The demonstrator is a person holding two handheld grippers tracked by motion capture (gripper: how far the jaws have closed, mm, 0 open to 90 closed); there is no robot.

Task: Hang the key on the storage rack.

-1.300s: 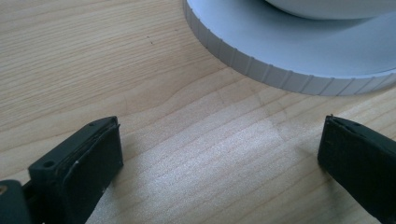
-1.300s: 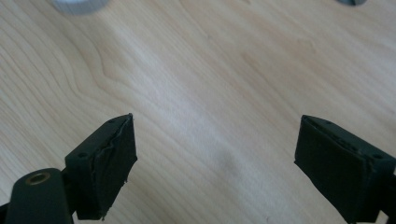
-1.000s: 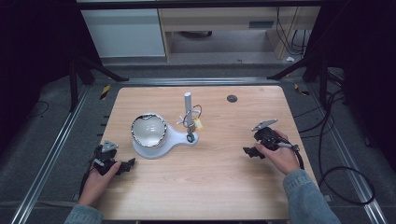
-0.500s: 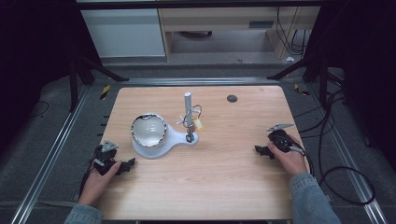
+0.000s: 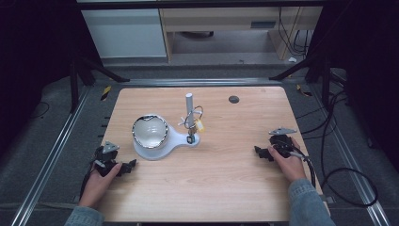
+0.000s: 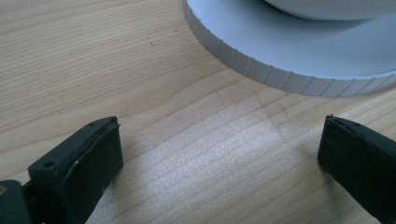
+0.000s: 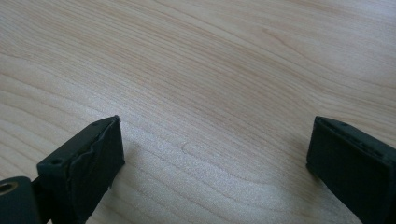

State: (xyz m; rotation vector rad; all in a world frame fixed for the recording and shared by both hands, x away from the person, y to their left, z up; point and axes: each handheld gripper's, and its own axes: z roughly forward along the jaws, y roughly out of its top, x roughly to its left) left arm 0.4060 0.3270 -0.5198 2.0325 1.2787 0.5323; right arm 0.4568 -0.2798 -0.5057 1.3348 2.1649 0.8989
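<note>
Since the earlier frames the right gripper (image 5: 261, 153) has drifted outward toward the right edge of the table (image 5: 226, 197), then settled a little nearer the person, while the left gripper (image 5: 127, 166) has kept its place by the left edge.

Both claws are spread wide. In the right gripper view the two black jaws stand far apart with bare wood grain between them, and they pinch nothing. In the left gripper view the jaws are likewise wide apart over bare wood, and the ribbed rim of the white base (image 6: 289, 60) lies just ahead of them, not touching.

From above, the left gripper rests low on the table in the left hand (image 5: 101, 181), pointing toward the base (image 5: 176, 141). The right gripper rests in the right hand (image 5: 288, 162), well apart from the base.

A shiny bowl (image 5: 149, 131) sits on the base's round end. At its narrow end a post (image 5: 188, 106) rises upright, with wires and a small yellow tag (image 5: 199, 125) beside it. A dark round spot (image 5: 234, 99) lies on the far part of the table.
</note>
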